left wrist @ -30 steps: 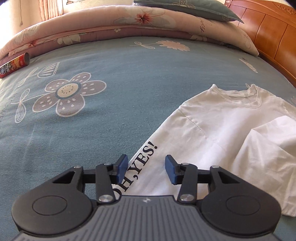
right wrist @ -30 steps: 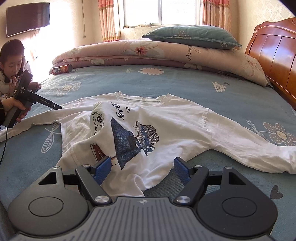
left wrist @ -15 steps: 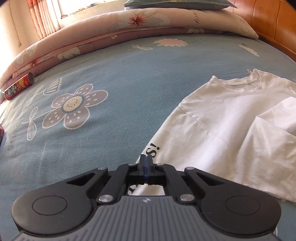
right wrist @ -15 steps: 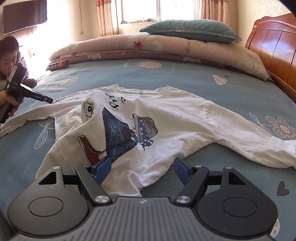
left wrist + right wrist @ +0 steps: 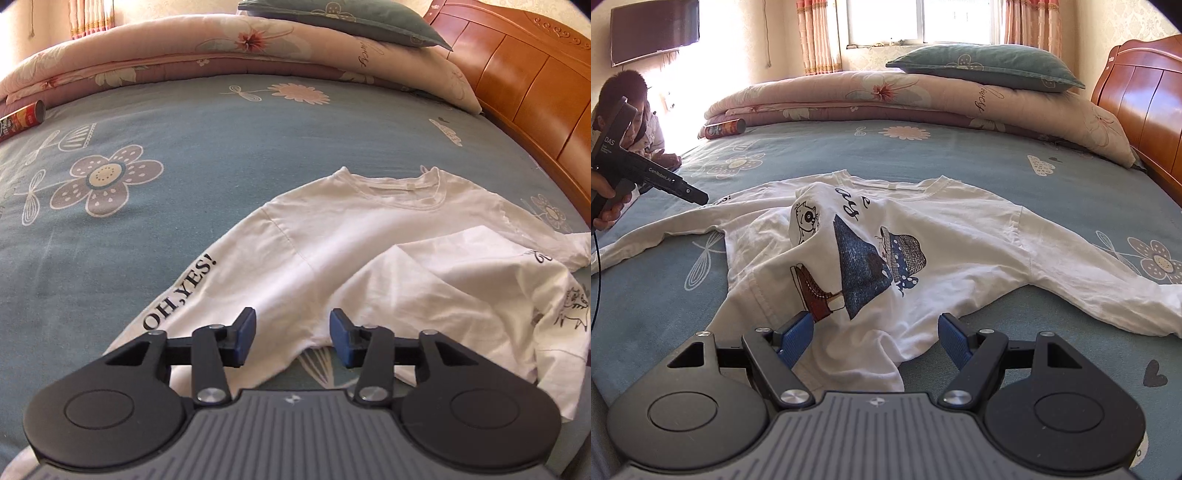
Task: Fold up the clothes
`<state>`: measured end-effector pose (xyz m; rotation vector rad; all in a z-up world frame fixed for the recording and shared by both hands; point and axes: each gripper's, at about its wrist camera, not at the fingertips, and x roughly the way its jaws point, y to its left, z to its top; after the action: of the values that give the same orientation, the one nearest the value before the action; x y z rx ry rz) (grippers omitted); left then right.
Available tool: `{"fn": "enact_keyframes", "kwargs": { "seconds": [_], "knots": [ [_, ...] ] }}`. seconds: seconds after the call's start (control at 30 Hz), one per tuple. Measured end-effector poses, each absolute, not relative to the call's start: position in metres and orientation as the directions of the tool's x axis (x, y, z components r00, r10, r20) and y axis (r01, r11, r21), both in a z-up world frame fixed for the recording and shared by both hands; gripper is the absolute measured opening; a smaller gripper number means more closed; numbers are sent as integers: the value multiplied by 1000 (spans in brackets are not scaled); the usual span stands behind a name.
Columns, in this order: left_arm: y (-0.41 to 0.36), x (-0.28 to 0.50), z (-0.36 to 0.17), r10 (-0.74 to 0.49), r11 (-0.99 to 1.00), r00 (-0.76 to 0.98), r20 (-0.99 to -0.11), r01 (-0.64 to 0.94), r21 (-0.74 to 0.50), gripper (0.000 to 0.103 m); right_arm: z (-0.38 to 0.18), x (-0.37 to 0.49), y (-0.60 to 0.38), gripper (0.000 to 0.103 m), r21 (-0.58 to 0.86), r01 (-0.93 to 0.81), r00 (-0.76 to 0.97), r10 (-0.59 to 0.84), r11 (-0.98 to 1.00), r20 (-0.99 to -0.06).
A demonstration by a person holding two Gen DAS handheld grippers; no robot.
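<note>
Shirt [image 5: 923, 258] — floral blue bedsheet [image 5: 960, 162]

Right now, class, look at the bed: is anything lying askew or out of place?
Yes. The white long-sleeved shirt is not flat: its hem is flipped up over the chest, so the cartoon print lies crumpled and tilted. A snack can also lies on its side on the bedsheet, against the rolled quilt.
</note>
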<state>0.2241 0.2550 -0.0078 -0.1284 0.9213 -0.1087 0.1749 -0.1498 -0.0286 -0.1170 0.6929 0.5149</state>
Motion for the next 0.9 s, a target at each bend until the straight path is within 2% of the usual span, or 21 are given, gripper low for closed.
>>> {"fn": "enact_keyframes", "kwargs": {
  "seconds": [0.1, 0.13, 0.2, 0.57, 0.67, 0.73, 0.83, 0.9],
  "knots": [
    [233, 207, -4, -222, 970, 570, -791, 45, -239, 51, -33, 168, -154, 78, 98, -483, 627, 422, 870, -655],
    [227, 201, -3, -242, 962, 566, -788, 34, -271, 54, -35, 166, -159, 78, 128, -478, 615, 435, 869, -657],
    [216, 191, -4, -278, 943, 555, -784, 3, -333, 69, -43, 167, -168, 78, 218, -460, 586, 479, 861, -653],
    [159, 160, -27, -376, 869, 517, -769, -91, -486, 71, -102, 185, -207, 76, 660, -299, 463, 709, 689, -531],
    [148, 155, -35, -347, 873, 512, -786, -130, -470, 71, -117, 190, -217, 57, 755, -239, 439, 762, 610, -477],
    [143, 151, -37, -325, 881, 517, -792, -139, -453, 71, -119, 190, -217, 24, 753, -237, 439, 759, 613, -480],
    [139, 144, -40, -313, 883, 529, -789, -144, -446, 72, -114, 183, -221, 12, 765, -247, 450, 769, 595, -453],
    [139, 142, -45, -318, 873, 526, -789, -161, -460, 72, -102, 178, -228, 11, 758, -269, 480, 765, 594, -428]
  ]
}}
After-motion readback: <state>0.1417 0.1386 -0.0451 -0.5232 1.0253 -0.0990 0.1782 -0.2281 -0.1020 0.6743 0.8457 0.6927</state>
